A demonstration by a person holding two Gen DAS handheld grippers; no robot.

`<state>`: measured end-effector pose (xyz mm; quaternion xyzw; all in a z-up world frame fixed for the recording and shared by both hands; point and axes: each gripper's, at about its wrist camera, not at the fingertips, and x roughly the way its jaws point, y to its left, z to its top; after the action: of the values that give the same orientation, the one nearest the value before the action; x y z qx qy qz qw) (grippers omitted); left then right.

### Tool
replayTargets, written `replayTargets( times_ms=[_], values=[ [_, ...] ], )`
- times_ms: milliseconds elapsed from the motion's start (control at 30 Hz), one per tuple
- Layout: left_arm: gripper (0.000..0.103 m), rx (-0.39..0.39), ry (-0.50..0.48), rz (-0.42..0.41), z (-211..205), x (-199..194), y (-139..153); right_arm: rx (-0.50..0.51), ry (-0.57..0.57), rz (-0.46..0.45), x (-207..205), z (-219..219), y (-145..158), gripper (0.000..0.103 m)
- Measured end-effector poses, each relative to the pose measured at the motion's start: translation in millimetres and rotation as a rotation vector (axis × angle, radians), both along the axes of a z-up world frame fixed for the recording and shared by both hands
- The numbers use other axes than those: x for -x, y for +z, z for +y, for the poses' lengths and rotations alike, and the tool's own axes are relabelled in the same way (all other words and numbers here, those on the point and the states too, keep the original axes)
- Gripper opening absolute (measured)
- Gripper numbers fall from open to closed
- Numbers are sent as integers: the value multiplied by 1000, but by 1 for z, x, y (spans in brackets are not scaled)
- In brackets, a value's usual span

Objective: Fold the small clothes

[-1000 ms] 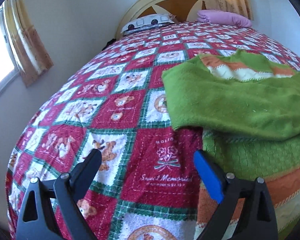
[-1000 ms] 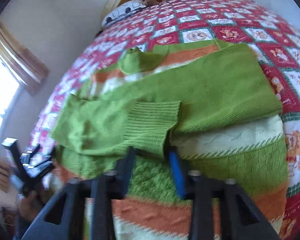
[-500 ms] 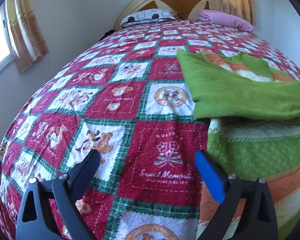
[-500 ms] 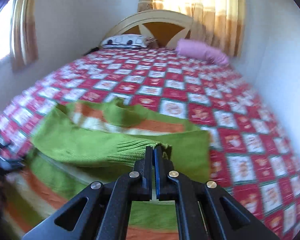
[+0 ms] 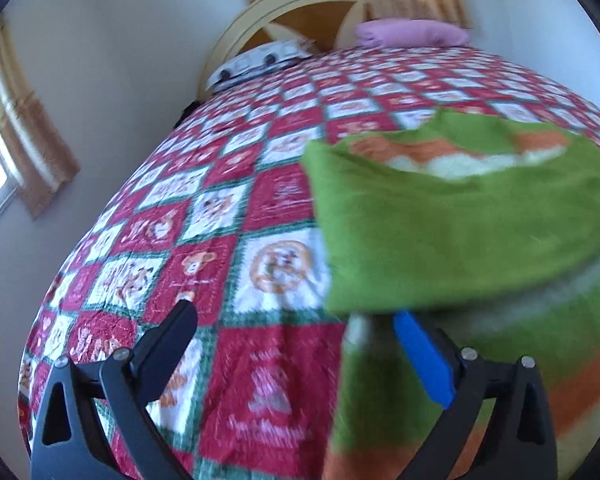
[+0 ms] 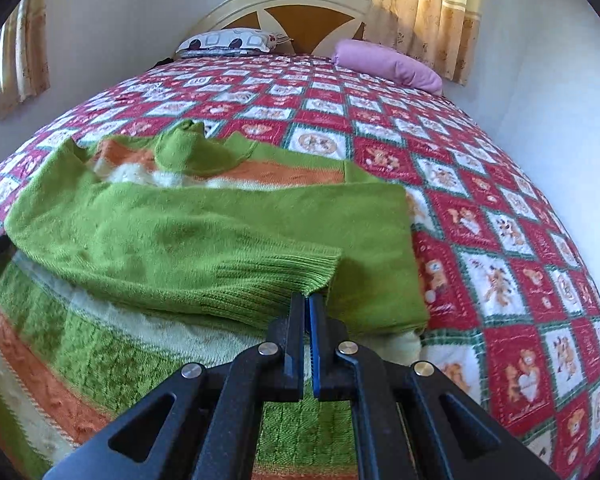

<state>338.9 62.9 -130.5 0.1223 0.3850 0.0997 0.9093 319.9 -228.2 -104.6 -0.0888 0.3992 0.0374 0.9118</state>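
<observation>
Green knit sweater point(image 6: 204, 236) with orange and cream stripes lies on the bed, on the near part of the quilt point(image 6: 500, 216), toward the left in the right wrist view. One plain green sleeve is folded across the striped body; its ribbed cuff point(image 6: 284, 280) ends at the tips of the right gripper point(image 6: 309, 300). Right fingers pressed together, pinching the edge of that cuff; the blue pad of one finger shows in the narrow slit between them. Collar stands up slightly at the far edge of the garment. Left gripper point(image 5: 296, 320) is low over the quilt at the sweater's side edge: fingers spread wide, nothing between them but quilt, the blue-padded finger point(image 5: 422, 356) just over the striped hem, the black one over a red and white square. Left view is motion-blurred, so contact with the fabric cannot be told. Quilt is a red, white and green patchwork with bear prints. Far end: a patterned pillow point(image 6: 230, 42) and a pink pillow point(image 6: 388, 66) against a cream headboard point(image 6: 300, 0), curtains point(image 6: 424, 8) behind.
</observation>
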Motion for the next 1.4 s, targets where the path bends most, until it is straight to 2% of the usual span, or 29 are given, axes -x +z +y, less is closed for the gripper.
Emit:
replayTargets(
  times_ms=[33, 67, 100, 167, 200, 300, 400, 467, 500, 533, 567, 600, 733, 800, 867, 933, 967, 1067, 1133, 1200, 1267, 1333, 1400],
  values=[
    [103, -34, 45, 11, 5, -9, -5, 1, -1, -2, 1, 1, -2, 1],
    [103, -28, 75, 34, 14, -16, -11, -2, -2, -3, 1, 0, -2, 1],
    [103, 54, 91, 50, 26, -19, -13, -8, -1, -2, 1, 0, -2, 2],
    [103, 143, 124, 62, 42, -14, -12, -25, 0, 0, 0, -2, -1, 2],
    [103, 161, 131, 63, 46, -11, -12, -33, -4, 0, 1, -5, 0, 6],
    [103, 123, 154, 54, 48, 2, -17, -26, -69, -30, 2, -14, 7, 7],
    [103, 170, 198, 80, 63, 6, -19, -61, -114, -54, 2, -30, 16, 7],
    [103, 176, 215, 31, 67, 17, -8, -96, -105, -43, 2, -36, 21, 10],
    [103, 171, 223, -3, 68, 22, -1, -98, -105, -52, 4, -37, 25, 29],
    [103, 175, 233, -47, 69, 27, 9, -101, -102, -67, 6, -37, 29, 62],
    [103, 191, 231, -73, 69, 28, 17, -117, -95, -87, 11, -36, 33, 74],
    [103, 211, 222, -102, 66, 27, 27, -144, -84, -109, 16, -35, 36, 80],
    [103, 215, 158, -117, 38, 0, 42, -125, -46, -113, 20, -16, 32, 80],
    [103, 196, 108, -77, 12, -23, 36, -104, -16, -117, 24, -1, 26, 80],
    [103, 137, 107, -32, -2, -41, 24, -86, -2, -113, 27, 7, 20, 80],
    [103, 16, 187, 36, -2, -61, 0, -73, 15, -92, 30, 13, 12, 80],
    [103, 3, 214, 62, 5, -66, -8, -76, 18, -92, 32, 13, 12, 80],
    [103, 121, 289, 74, 42, -63, -17, -98, 10, -109, 37, 6, 15, 80],
    [103, 135, 318, 76, 55, -60, -19, -110, 6, -101, 37, 2, 12, 80],
    [103, 177, 306, 67, 58, -57, -20, -128, 2, -65, 33, -1, 8, 80],
    [103, 188, 293, 60, 57, -55, -18, -133, -1, -65, 33, -2, 9, 80],
    [103, 191, 284, 17, 53, -50, -8, -143, 1, -87, 37, -2, 15, 80],
    [103, 152, 269, -32, 44, -49, 3, -152, 18, -94, 37, 0, 24, 80]
  ],
)
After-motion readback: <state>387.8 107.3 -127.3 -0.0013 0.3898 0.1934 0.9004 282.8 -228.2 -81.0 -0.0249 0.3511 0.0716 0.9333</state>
